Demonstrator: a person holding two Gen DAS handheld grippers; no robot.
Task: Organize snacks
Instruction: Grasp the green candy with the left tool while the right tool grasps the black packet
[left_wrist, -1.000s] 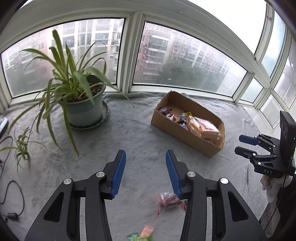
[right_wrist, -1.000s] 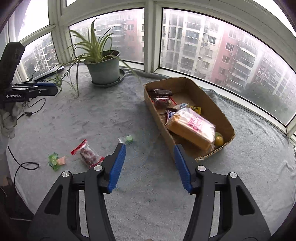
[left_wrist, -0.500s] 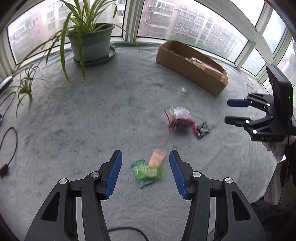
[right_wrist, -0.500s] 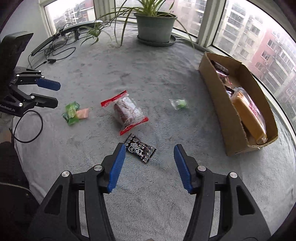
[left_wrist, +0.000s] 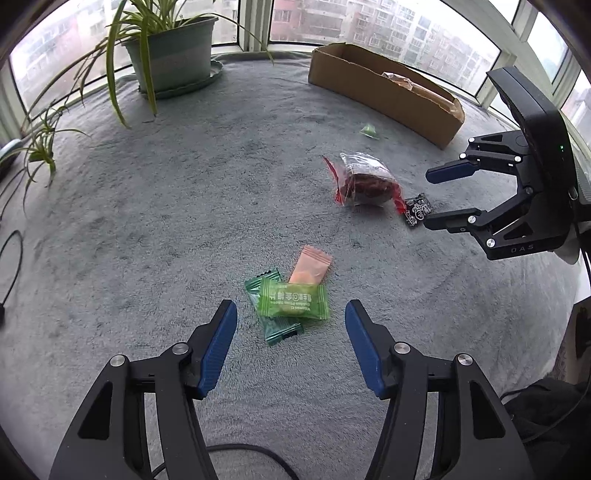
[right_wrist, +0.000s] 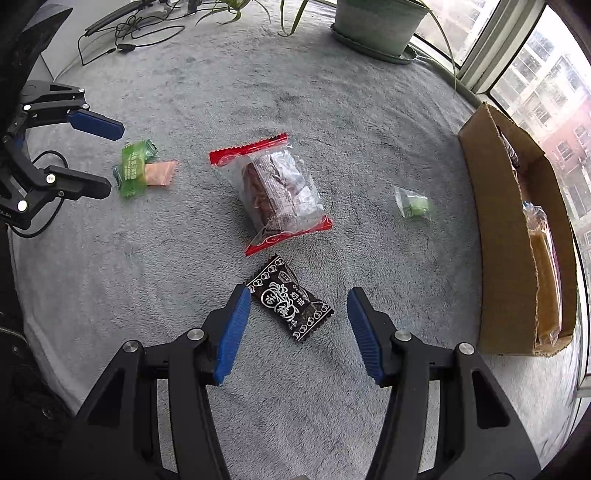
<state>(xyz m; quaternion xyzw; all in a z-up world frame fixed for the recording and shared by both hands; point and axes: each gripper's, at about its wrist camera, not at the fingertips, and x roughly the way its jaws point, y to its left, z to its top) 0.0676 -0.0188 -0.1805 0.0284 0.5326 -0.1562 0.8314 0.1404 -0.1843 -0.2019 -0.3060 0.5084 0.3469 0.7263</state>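
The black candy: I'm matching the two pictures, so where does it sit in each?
Left wrist view: black candy at right of centre, beside the red-edged bag.
Right wrist view: black candy low centre, between the right tongs.
Shared landmark: the red-edged bag.

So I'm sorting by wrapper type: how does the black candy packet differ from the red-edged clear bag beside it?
The black candy packet is opaque, dark with white print; the red-edged clear bag is see-through, showing dark reddish-brown contents. The packet looks smaller and flatter, the bag larger and bulkier. Both lie loose on the grey cloth, outside the cardboard box.
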